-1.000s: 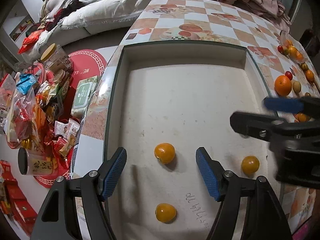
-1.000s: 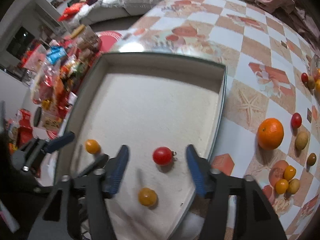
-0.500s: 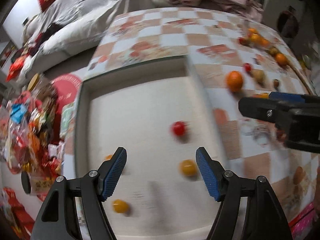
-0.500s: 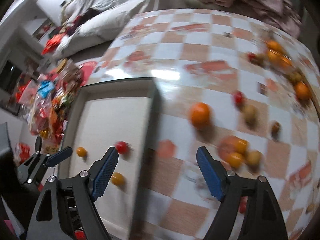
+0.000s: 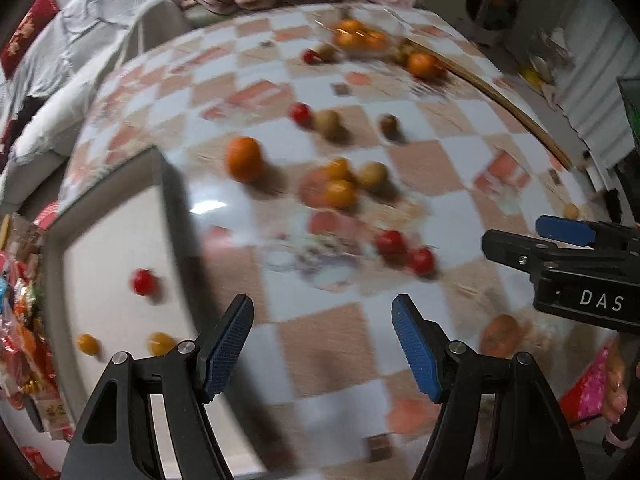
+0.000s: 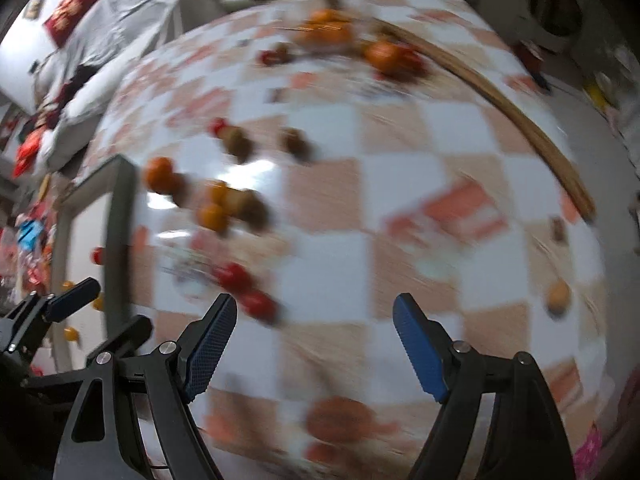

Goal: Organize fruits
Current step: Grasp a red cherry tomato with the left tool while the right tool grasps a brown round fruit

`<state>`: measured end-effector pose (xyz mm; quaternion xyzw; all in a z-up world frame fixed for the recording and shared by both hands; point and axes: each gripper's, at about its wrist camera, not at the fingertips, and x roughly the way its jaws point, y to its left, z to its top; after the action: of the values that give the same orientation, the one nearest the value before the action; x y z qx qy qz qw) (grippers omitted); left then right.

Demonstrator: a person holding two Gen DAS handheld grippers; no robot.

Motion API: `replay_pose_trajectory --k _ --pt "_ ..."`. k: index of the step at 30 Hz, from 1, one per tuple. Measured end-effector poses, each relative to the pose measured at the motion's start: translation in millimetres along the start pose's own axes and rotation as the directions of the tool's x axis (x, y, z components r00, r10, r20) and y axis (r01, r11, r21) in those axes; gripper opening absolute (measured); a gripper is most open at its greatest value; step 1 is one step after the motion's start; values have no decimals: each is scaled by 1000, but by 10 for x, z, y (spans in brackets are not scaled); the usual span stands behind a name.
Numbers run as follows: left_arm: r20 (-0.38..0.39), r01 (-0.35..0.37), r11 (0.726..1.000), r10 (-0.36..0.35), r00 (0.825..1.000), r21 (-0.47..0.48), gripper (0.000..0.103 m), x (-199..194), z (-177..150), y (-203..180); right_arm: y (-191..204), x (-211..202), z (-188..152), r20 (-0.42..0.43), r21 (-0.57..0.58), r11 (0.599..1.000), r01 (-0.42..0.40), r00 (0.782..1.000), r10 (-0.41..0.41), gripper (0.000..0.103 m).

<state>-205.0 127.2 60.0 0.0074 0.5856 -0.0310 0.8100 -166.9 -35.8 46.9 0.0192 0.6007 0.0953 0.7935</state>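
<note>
Blue-padded left tongs (image 5: 322, 344) and right tongs (image 6: 314, 343), both released, over bare checkered tabletop (image 6: 400, 208) beside tray rim (image 5: 176, 216).

Both wrist cameras look down, close, over the orange-and-white checkered table (image 5: 344, 340); the left view sits nearer the shallow white grey-rimmed tray (image 5: 108, 248) (shared at left in both) (image 6: 120, 216).

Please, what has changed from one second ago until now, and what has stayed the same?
Both grippers swung right, away from the shallow white tray toward the loose fruit on the checkered tablecloth. The left gripper and right gripper remain open and empty. The red cherry tomato and small yellow-orange fruits stay in the tray.
</note>
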Motion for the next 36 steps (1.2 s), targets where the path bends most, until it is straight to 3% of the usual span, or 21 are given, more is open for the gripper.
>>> replay_pose_trajectory --k 6,16,28,31,33,34,36 --pt "-46 43 999 -44 998 -19 73 222 -33 -382 -618 -66 -229 -5 87 990 111 994 -111 83" --pt "-68 17 998 -21 997 -55 72 495 109 -601 -1221 -41 -296 14 158 967 201 978 -206 83" --pt "-75 -33 995 26 997 -91 70 637 250 -740 -1328 102 5 48 103 971 215 974 -221 59" --pt "-71 -41 994 34 997 -97 61 647 293 -754 -1330 95 25 51 95 973 212 975 -217 49" --pt "-69 -46 994 39 997 -102 43 634 313 -743 -1343 86 44 50 84 977 197 978 -202 34" --pt "-69 -46 994 39 997 -104 39 632 328 -733 -1347 85 51 48 79 979 189 980 -193 30" --pt "-69 -41 994 34 997 -105 22 617 338 -695 -1356 72 49 45 74 983 168 984 -172 28"
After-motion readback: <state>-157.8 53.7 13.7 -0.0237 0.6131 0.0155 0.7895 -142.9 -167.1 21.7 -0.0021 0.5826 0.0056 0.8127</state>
